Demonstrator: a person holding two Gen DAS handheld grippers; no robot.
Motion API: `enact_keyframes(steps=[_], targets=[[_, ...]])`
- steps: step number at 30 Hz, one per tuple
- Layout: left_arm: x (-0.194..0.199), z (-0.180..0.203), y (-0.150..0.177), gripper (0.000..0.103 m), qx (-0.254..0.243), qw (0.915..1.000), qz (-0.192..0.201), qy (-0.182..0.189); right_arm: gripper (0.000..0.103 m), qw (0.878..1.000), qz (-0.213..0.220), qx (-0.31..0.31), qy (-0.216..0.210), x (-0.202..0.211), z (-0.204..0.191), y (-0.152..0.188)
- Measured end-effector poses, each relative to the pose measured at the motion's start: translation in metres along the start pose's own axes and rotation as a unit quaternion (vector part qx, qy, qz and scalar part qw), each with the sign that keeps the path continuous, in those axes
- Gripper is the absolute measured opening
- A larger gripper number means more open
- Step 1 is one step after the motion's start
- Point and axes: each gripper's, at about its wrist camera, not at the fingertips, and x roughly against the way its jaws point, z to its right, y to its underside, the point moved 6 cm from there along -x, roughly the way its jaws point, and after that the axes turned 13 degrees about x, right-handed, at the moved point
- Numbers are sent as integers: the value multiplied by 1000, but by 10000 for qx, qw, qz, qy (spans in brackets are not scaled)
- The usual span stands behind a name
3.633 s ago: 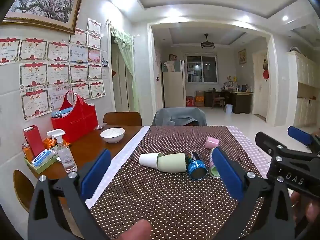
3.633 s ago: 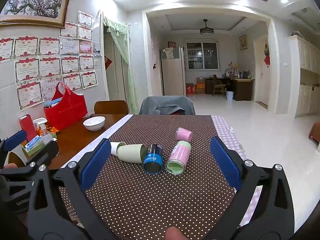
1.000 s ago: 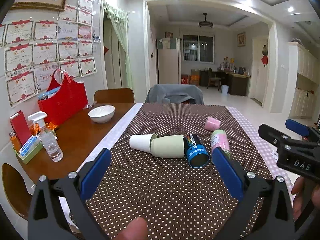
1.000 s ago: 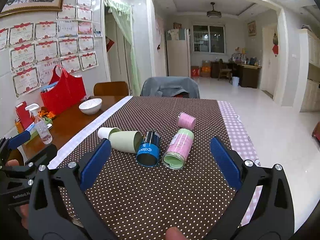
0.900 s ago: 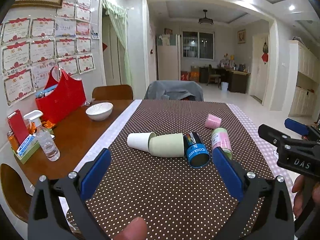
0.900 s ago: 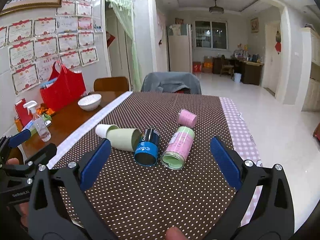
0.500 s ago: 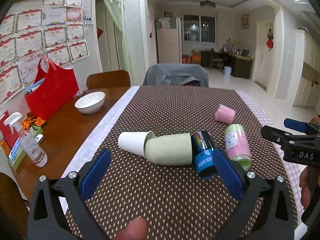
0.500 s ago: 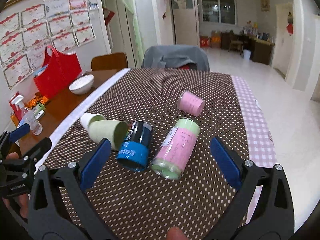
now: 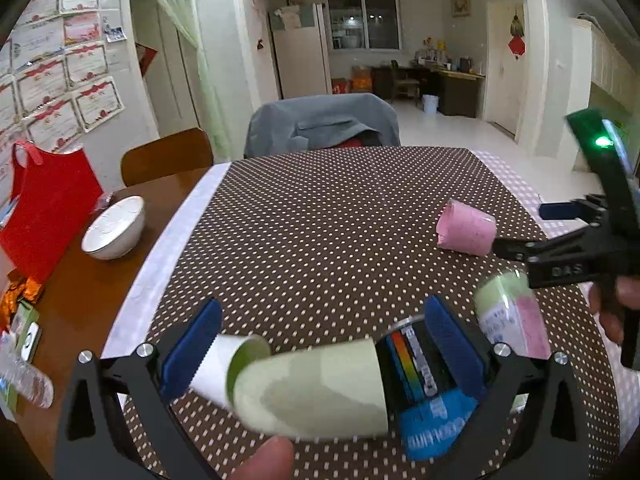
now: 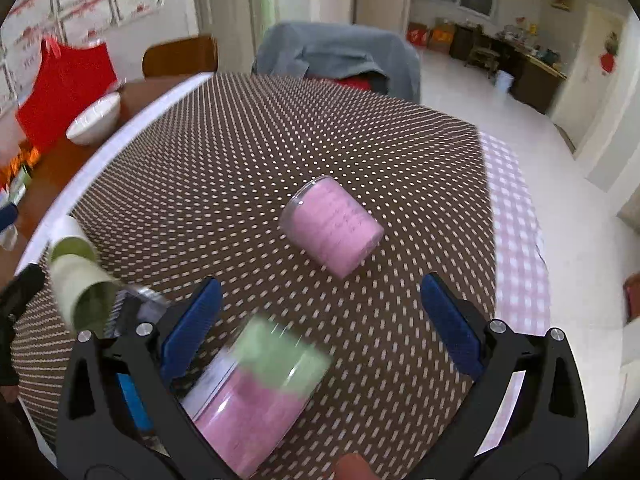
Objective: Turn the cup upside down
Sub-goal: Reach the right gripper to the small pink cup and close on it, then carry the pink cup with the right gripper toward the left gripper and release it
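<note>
Several cups lie on their sides on the brown dotted tablecloth. A pale green cup lies between the open fingers of my left gripper, with a white cup at its left and a blue cup at its right. A tall pink and green cup lies between the open fingers of my right gripper. A small pink cup lies farther on. The right gripper also shows in the left wrist view.
A white bowl and a red bag stand on the bare wood at the left. A water bottle and small boxes sit at the near left edge. A grey-draped chair stands at the table's far end.
Both grippers have moved forward and down toward the cups. The pale green cup now lies between my left fingers and the tall pink and green cup between my right fingers.
</note>
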Motion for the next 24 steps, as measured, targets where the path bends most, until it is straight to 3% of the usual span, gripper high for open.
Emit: enact_keyframes(steps=[5, 9, 11, 16, 24], targets=[[-28, -4, -4, 99, 197, 9996, -200, 87, 97, 9977, -405, 546, -73, -49, 3, -13], [-42, -11, -6, 99, 300, 9993, -221, 37, 97, 9965, -452, 692, -158, -66, 4, -20], [-47, -14, -7, 99, 354, 9990, -255, 40, 91, 9962, -429, 700, -290, -70, 2, -20], [-51, -18, -4, 99, 440, 9985, -311, 35, 65, 9950, -502, 831, -248, -77, -4, -20], [-44, -23, -5, 99, 523, 9982, -283, -31, 64, 9957, -384, 766, -350, -59, -18, -15]])
